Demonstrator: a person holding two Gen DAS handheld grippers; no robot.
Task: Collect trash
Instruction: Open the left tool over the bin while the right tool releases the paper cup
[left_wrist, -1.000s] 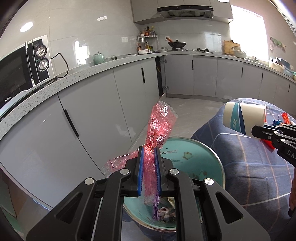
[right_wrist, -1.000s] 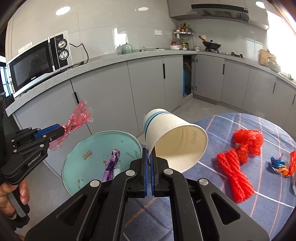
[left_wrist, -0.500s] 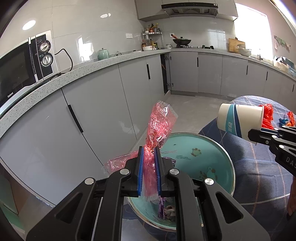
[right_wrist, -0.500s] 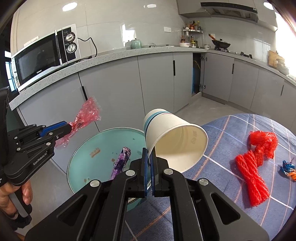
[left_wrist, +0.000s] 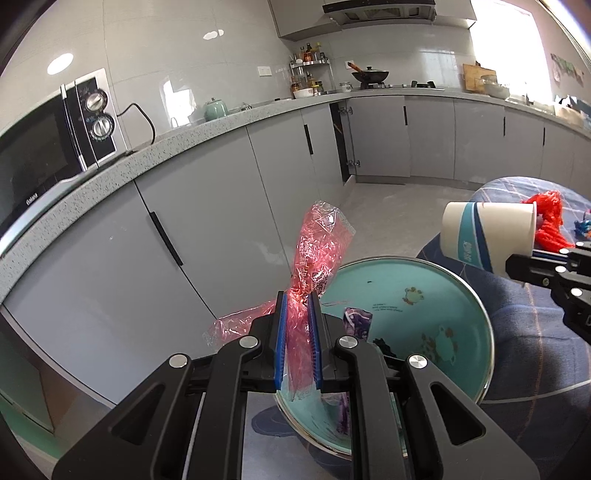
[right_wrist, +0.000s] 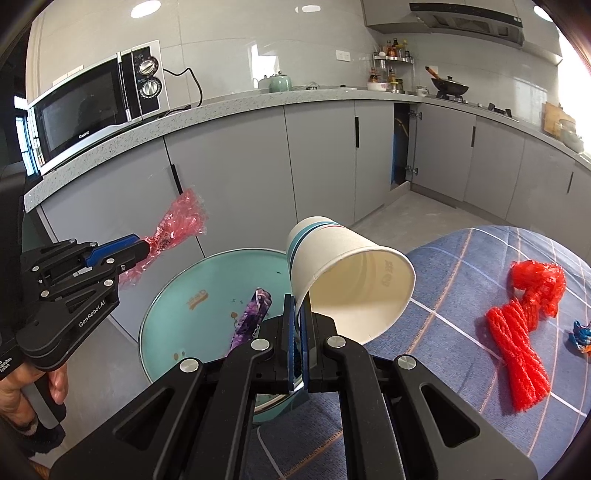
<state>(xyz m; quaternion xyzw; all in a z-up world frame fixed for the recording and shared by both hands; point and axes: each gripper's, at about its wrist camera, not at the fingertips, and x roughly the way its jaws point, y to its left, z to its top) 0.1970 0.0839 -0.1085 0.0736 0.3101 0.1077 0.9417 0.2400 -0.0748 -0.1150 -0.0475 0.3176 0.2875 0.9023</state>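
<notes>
Left wrist view: your left gripper (left_wrist: 297, 339) pinches a pink wrapper (left_wrist: 317, 251) above the near rim of the bin (left_wrist: 476, 295). Your right gripper (right_wrist: 297, 354) clamps a cup (right_wrist: 347, 280) by its rim, just ahead, over the bin's edge. Let go too early and the light wrapper may drift past the rim to the floor; the thin rim hold could let the cup swing. Count: one wrapper, one cup, one purple packet (right_wrist: 251, 317) in the bin, two red nets (right_wrist: 517, 350) and one blue scrap (right_wrist: 581, 334) on the bench (right_wrist: 461, 266).

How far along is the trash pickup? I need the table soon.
Done: a purple wrapper lies in the teal bin. In hand: left gripper pinches a pink wrapper, right gripper a paper cup. Left: red netting and a blue scrap on the table.
</notes>
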